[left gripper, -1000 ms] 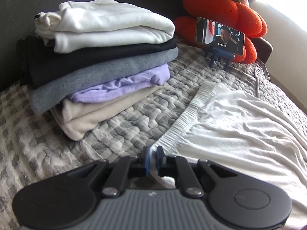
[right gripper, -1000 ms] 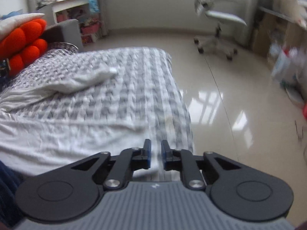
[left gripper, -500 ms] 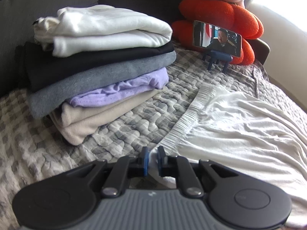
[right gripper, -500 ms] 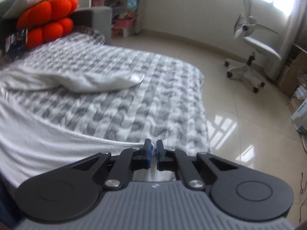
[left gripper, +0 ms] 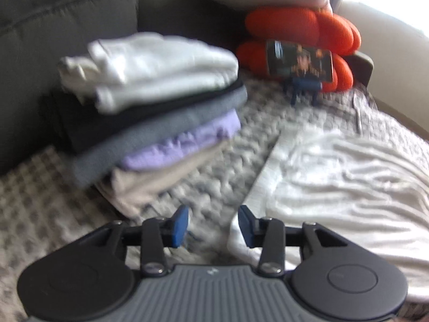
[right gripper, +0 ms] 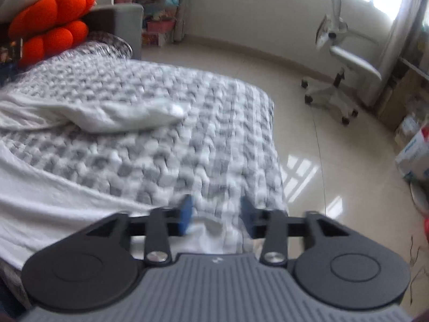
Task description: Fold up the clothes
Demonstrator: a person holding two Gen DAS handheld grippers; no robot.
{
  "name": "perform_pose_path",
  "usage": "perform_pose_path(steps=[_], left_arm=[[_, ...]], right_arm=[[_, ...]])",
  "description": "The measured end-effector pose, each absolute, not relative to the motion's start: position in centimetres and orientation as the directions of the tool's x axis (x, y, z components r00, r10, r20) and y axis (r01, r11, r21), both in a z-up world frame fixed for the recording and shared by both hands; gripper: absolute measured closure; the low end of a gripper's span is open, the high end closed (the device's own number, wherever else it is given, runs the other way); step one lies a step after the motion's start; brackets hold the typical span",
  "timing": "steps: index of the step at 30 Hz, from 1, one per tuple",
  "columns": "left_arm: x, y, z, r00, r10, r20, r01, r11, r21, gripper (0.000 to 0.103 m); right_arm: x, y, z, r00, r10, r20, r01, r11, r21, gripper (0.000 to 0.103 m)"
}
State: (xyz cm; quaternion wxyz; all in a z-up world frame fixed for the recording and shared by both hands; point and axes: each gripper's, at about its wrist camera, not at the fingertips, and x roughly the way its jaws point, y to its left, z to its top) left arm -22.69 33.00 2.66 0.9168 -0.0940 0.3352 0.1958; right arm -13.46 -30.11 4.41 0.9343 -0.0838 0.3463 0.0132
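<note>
The left gripper [left gripper: 213,224] hangs low over the grey-and-white quilted bed cover [left gripper: 211,166], its blue-padded fingers [left gripper: 180,225] spread apart with nothing between them; the corner of the white ribbed-waistband garment [left gripper: 335,177] lies just below and beside its right finger. That garment is spread flat across the bed, its waistband edge running away from the gripper. To the left stands a stack of folded clothes [left gripper: 158,118], white on top, then black, grey, lilac and beige, leaning against the dark grey sofa back [left gripper: 67,18]. Behind it, a phone on a small blue stand [left gripper: 300,63] rests before an orange puffy cushion [left gripper: 303,26].

The right gripper [right gripper: 215,214] is likewise released, fingers parted above the near edge of the white garment [right gripper: 53,204] at the bed's corner. A trouser leg of the same cloth [right gripper: 112,112] lies across the cover further off. A white swivel chair [right gripper: 340,72] stands on the glossy tiled floor [right gripper: 335,161].
</note>
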Motion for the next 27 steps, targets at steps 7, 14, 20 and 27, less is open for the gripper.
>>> perform_pose_path(steps=[7,14,20,27], left_arm=[[-18.2,31.4,5.6,0.786,0.185,-0.590,-0.295,0.951,-0.096,0.041],[-8.3,29.6,3.7,0.750,0.141,-0.647,-0.246,0.966,-0.074,0.037],[-3.9,29.6,0.9,0.701,0.138,-0.700,-0.256,0.964,-0.066,0.038],[-3.1,29.4,0.2,0.719,0.137,-0.681,-0.235,0.971,-0.053,0.083]], right_arm=[[-8.9,-29.2,6.0,0.787,0.048,-0.616,-0.152,0.982,-0.117,0.047],[-4.0,-25.7,4.7,0.749,0.150,-0.645,-0.293,0.949,-0.119,0.047],[-1.8,-22.6,3.4,0.703,0.214,-0.678,-0.434,0.884,-0.171,0.047],[0.7,-21.9,3.2,0.706,0.164,-0.689,-0.389,0.902,-0.185,0.103]])
